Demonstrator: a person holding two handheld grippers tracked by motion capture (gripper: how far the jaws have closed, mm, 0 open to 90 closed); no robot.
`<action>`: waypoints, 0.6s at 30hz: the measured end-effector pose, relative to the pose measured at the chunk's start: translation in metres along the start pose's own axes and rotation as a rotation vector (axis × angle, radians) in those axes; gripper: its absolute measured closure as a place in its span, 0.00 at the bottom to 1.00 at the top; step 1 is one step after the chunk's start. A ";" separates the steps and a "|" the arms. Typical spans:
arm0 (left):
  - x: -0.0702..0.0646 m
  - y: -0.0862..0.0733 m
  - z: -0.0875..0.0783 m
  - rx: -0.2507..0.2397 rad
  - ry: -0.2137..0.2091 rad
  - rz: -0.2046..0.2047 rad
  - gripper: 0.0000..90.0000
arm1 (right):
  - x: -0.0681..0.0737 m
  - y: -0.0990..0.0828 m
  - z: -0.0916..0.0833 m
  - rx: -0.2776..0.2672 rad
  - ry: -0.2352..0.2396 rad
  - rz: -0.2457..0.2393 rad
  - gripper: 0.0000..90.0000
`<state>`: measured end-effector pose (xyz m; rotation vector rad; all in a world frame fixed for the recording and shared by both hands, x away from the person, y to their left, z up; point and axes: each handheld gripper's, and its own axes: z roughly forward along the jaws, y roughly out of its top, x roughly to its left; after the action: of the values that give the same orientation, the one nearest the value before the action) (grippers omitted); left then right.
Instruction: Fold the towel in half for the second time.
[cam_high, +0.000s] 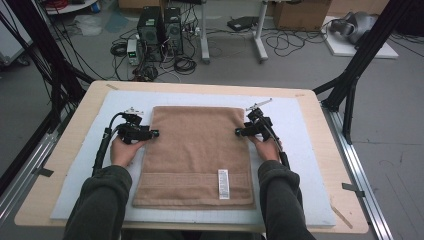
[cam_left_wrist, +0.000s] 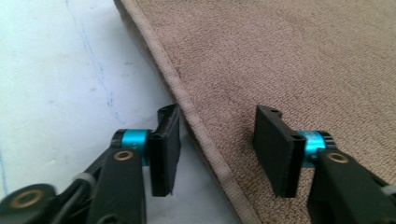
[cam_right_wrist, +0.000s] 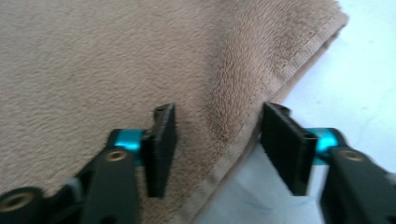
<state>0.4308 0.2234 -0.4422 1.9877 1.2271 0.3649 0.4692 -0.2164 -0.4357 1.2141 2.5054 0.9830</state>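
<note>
A tan towel (cam_high: 195, 150) lies folded flat on the white mat (cam_high: 310, 130), with a white label (cam_high: 223, 183) near its front edge. My left gripper (cam_high: 155, 133) sits low at the towel's left side, toward the far end. In the left gripper view its jaws (cam_left_wrist: 217, 149) stand open astride the hemmed edge, one pad over the mat (cam_left_wrist: 56, 70), the other over the towel (cam_left_wrist: 280, 56). My right gripper (cam_high: 239, 132) mirrors it at the right side. Its open jaws (cam_right_wrist: 217, 149) straddle the towel's edge (cam_right_wrist: 233, 107), which humps slightly between them.
The mat covers most of a wooden table (cam_high: 75, 130). Black frame posts (cam_high: 350, 85) stand at the table's far corners. Computers and cables (cam_high: 160, 35) sit on the floor beyond the far edge. Bare mat (cam_right_wrist: 369, 70) lies outside each towel edge.
</note>
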 end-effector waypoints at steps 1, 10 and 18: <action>-0.001 0.000 0.000 0.000 0.003 0.004 0.60 | 0.000 0.000 0.000 0.003 0.000 0.003 0.57; -0.001 0.000 0.001 0.011 -0.077 -0.020 0.86 | -0.001 -0.002 0.000 -0.003 0.086 0.084 0.88; 0.001 0.002 -0.003 -0.005 -0.085 -0.069 0.92 | -0.001 0.000 -0.005 -0.012 0.097 0.070 0.92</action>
<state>0.4308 0.2248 -0.4392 1.9309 1.2364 0.2469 0.4674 -0.2193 -0.4318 1.2880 2.5409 1.0974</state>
